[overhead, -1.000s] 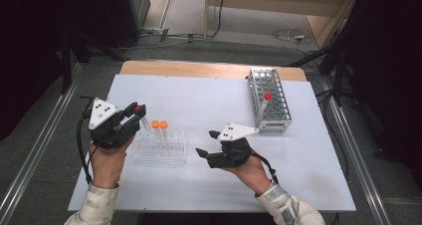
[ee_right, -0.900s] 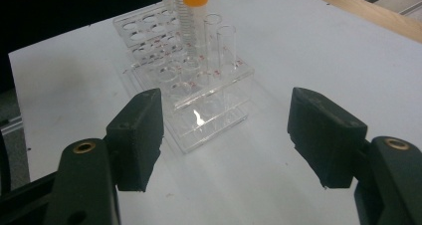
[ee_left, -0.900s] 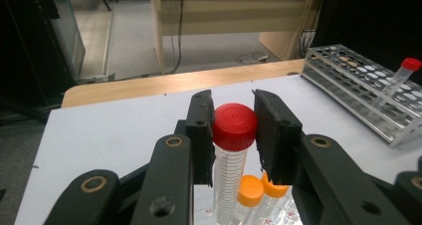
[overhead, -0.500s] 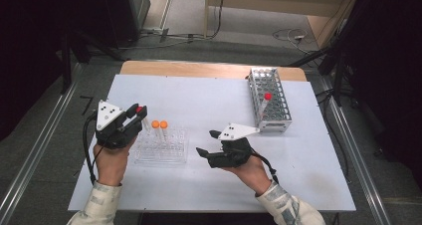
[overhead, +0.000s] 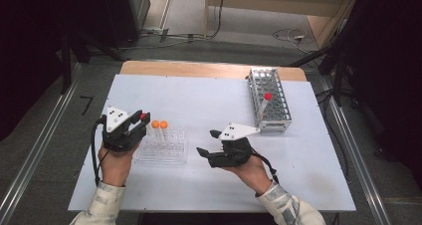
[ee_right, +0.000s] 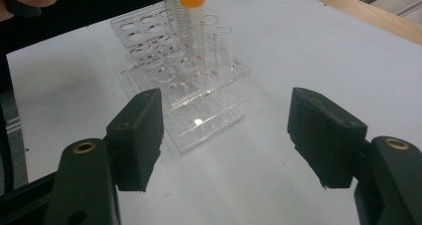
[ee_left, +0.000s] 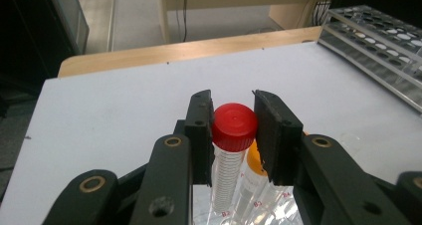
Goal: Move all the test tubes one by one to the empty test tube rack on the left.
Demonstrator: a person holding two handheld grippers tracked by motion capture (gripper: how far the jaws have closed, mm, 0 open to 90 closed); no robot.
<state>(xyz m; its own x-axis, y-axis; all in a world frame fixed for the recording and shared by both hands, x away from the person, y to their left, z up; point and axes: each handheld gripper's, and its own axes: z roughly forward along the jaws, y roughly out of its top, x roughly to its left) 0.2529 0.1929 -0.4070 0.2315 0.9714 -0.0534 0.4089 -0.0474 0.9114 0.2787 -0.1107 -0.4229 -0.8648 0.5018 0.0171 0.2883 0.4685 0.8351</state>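
The red-capped tube [ee_left: 232, 150] runs off the bottom edge of the left gripper view, its lower end unseen. An orange-capped tube [ee_left: 252, 171] sits half hidden behind it. The metal rack [ee_left: 378, 56] is cropped at the right edge.

Red cap [ee_left: 234, 126] on a clear tube with fine printed graduation marks, between black jaws of the left gripper [ee_left: 233, 130]. Orange caps [overhead: 159, 124] on two more clear tubes. Transparent rack [ee_right: 199, 93] with small red lettering. Pale blue-white table [overhead: 199, 100], tan wooden far edge. Grey metal rack [overhead: 269, 99] holding one red-capped tube [overhead: 267, 96]. Black right gripper [ee_right: 226, 130], brass-coloured rivets.
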